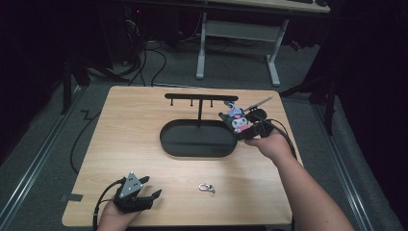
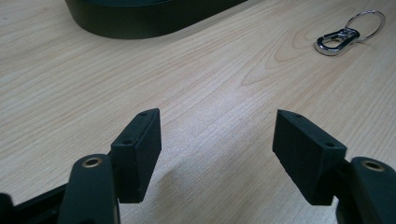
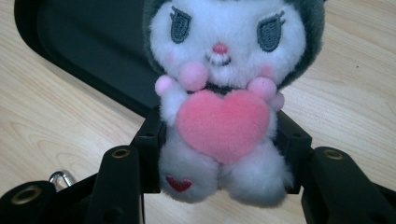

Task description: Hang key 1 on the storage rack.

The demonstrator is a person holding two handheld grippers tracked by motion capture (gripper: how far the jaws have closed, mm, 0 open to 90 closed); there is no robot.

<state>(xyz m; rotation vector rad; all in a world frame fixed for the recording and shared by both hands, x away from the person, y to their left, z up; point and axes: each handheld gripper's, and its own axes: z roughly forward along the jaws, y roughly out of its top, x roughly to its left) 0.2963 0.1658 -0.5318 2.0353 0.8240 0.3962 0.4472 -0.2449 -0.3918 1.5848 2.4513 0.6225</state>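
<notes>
A white and grey plush toy (image 3: 224,93) hugging a pink heart sits between the jaws of my right gripper (image 3: 222,133), whose pads press on its lower body. In the high view the plush toy (image 1: 239,122) and right gripper (image 1: 242,131) hang at the right end of a black oval tray (image 1: 166,139). A silver clip (image 3: 60,178) peeks out under one jaw. My left gripper (image 1: 151,187) rests near the table's front left edge. It is open and holds nothing, with bare wood between the jaws of the left gripper (image 2: 217,140).
A silver keyring with a carabiner (image 1: 207,187) lies on the wood in front of the tray, ahead and right of the left gripper as the keyring (image 2: 343,32). A black bar with hooks (image 1: 199,97) rises on a post from the tray. A desk frame stands beyond the table.
</notes>
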